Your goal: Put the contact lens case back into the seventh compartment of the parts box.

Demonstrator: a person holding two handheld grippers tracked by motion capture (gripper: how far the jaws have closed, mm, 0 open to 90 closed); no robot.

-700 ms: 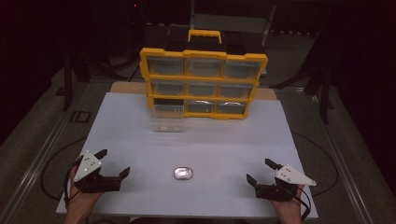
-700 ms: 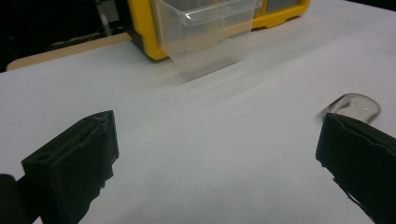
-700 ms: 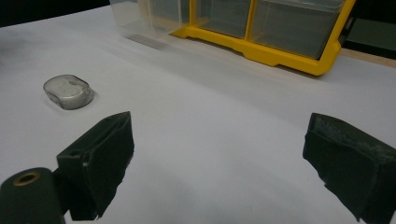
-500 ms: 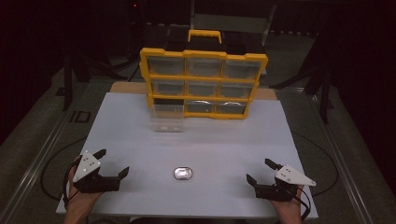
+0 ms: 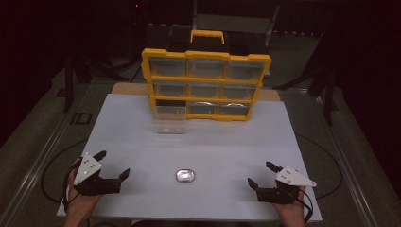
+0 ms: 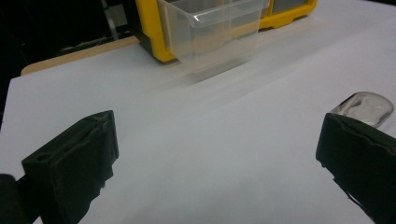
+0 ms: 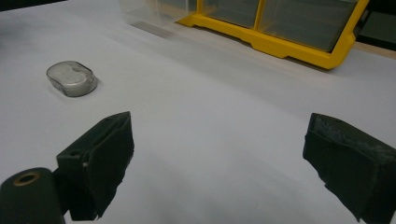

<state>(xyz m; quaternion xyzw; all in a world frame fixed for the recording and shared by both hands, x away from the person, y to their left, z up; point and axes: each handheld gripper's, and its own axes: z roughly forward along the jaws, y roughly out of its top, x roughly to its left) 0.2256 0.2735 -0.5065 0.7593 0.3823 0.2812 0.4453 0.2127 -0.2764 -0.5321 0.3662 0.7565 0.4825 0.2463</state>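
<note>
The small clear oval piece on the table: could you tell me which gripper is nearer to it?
Left. The left gripper sits just left of the oval piece; the right gripper is slightly farther, on its right.

Both grippers — left gripper and right gripper — are black, with grey three-cornered top plates and trailing black cables.
</note>
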